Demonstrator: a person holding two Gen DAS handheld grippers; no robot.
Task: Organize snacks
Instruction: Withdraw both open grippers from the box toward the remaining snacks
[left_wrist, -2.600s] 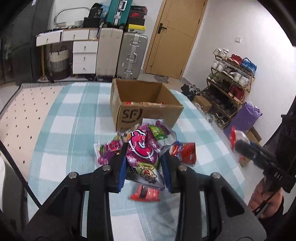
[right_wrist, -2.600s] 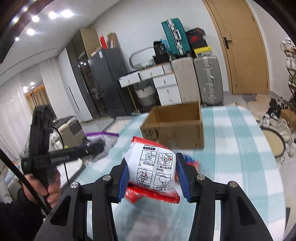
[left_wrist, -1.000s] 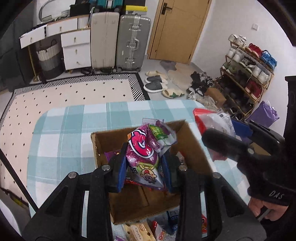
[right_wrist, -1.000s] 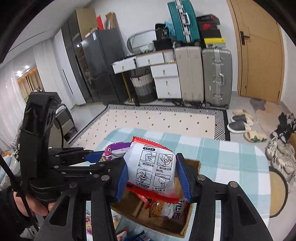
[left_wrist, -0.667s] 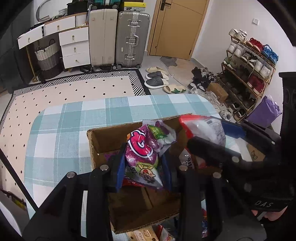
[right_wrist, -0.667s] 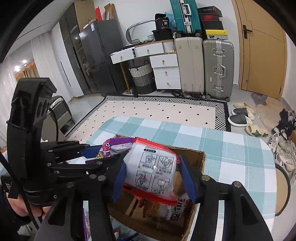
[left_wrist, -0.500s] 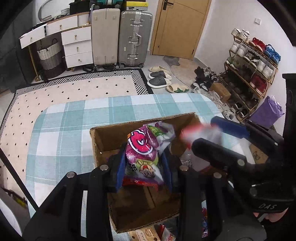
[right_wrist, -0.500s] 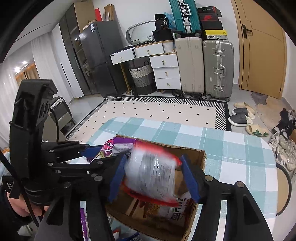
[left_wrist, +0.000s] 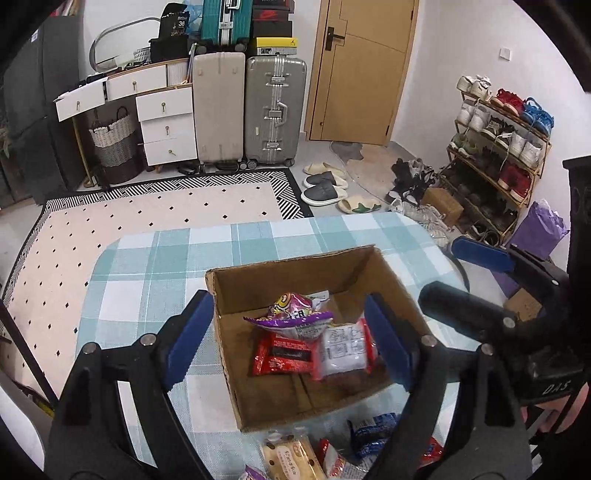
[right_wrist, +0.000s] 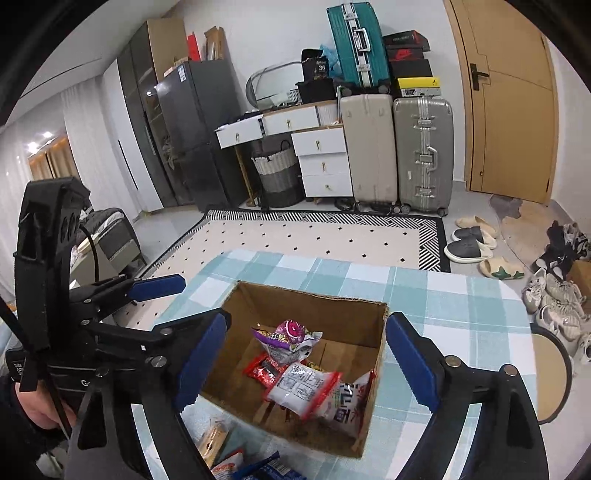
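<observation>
An open cardboard box (left_wrist: 291, 269) (right_wrist: 369, 306) stands on the checked tablecloth. Inside lie a purple snack bag (left_wrist: 291, 314) (right_wrist: 288, 334), a white packet with red edges (left_wrist: 341, 350) (right_wrist: 303, 387) and a red packet (left_wrist: 282, 356) (right_wrist: 260, 369). My left gripper (left_wrist: 291, 334) hovers over the box, jaws opening wide, nothing between them. My right gripper (right_wrist: 306, 354) also hangs above the box, jaws opening, nothing held. Each gripper shows in the other's view: the right gripper (left_wrist: 469, 280) at right, the left gripper (right_wrist: 151, 314) at left.
Several loose snack packets (left_wrist: 291, 458) (right_wrist: 229, 465) lie on the cloth in front of the box. The table edge (left_wrist: 110, 251) drops to a dotted rug. Suitcases (left_wrist: 275, 110), white drawers (left_wrist: 166, 122), a shoe rack (left_wrist: 495, 147) and slippers (left_wrist: 325, 188) stand beyond.
Both grippers have opened over the box. The purple bag fell from the left one and the white red-edged packet from the right one; both now lie inside the box.
</observation>
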